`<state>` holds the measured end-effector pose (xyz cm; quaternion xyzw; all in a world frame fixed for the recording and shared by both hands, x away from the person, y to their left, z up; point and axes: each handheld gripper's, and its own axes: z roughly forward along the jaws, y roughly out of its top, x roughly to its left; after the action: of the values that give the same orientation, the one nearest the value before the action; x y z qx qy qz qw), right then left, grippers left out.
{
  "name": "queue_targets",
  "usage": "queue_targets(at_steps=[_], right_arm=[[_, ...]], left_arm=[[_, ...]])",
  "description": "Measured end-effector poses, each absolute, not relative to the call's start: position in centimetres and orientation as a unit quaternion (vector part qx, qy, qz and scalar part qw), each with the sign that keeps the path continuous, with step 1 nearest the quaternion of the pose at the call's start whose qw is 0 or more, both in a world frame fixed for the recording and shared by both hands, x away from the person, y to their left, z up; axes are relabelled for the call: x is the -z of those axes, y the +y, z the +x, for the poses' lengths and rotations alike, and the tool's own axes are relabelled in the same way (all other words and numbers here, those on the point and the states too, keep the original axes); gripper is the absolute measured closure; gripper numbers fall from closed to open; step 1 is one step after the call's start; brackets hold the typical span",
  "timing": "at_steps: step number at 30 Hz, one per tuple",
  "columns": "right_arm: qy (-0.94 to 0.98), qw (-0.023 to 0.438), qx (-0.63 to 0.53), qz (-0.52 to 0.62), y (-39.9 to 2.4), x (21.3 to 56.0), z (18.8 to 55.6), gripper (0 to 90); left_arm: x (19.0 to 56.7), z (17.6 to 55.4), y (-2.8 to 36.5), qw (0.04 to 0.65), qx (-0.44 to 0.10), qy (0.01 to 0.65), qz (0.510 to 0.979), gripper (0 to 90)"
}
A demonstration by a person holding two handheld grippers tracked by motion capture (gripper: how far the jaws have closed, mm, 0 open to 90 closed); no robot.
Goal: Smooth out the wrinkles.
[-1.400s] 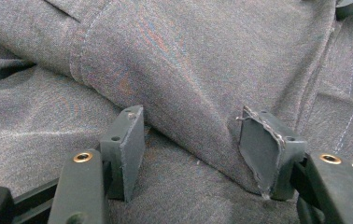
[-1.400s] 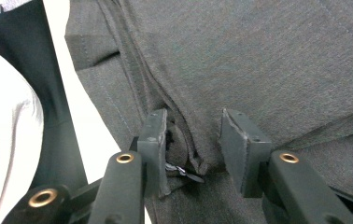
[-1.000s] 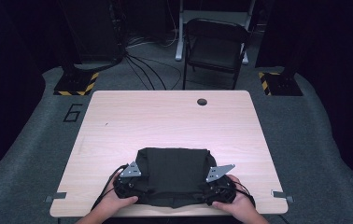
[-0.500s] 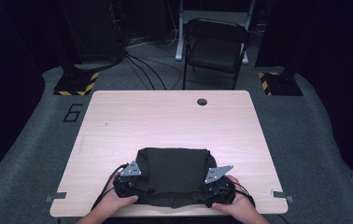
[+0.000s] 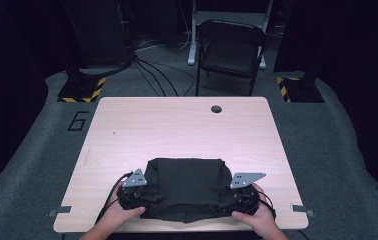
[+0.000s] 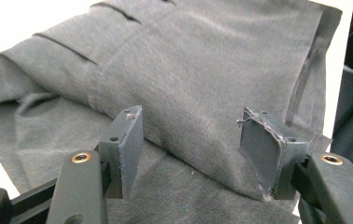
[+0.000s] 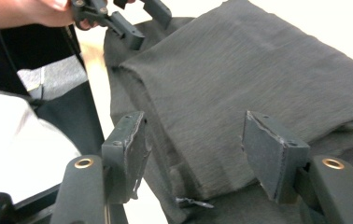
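Note:
A dark grey folded cloth (image 5: pixel 184 182) lies on the wooden table (image 5: pixel 177 130) near its front edge. My left gripper (image 5: pixel 153 198) sits at the cloth's front left corner. In the left gripper view it (image 6: pixel 193 140) is open, and a folded edge of the cloth (image 6: pixel 202 70) runs under the gap. My right gripper (image 5: pixel 223 200) sits at the front right corner. Its jaws (image 7: pixel 198 144) have just been opening and stand open. The folded cloth corner (image 7: pixel 258 70) lies between them, clear of the pads. The left gripper (image 7: pixel 132 23) shows far off in the right gripper view.
A round cable hole (image 5: pixel 216 108) is at the table's far edge. A black folding chair (image 5: pixel 232 50) stands behind the table. Cables and yellow-black striped bases (image 5: pixel 82 90) lie on the floor. Hands hold both grippers at the front edge.
The right gripper has lifted slightly and shifted a little to the right at the cloth's corner. The left gripper and the cloth look unchanged.

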<state>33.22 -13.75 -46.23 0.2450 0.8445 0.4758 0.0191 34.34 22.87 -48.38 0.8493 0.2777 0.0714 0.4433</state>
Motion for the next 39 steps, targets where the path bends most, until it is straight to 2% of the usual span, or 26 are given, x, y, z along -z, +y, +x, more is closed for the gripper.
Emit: queue_targets(at_steps=[10,23,39], right_arm=[[0.831,0.071,-0.463,0.301,-15.1,45.5,34.8,37.7],[0.809,0.108,-0.443,0.371,-17.5,46.1,36.3,36.0],[0.804,0.123,-0.44,0.381,-16.5,44.5,37.6,34.6]], left_arm=[[47.2,35.9,24.3,0.455,-0.085,0.303,0.833,39.1],[46.7,37.5,27.8,0.455,-0.129,0.363,0.803,38.5],[47.2,38.1,30.3,0.441,-0.154,0.407,0.785,38.4]])
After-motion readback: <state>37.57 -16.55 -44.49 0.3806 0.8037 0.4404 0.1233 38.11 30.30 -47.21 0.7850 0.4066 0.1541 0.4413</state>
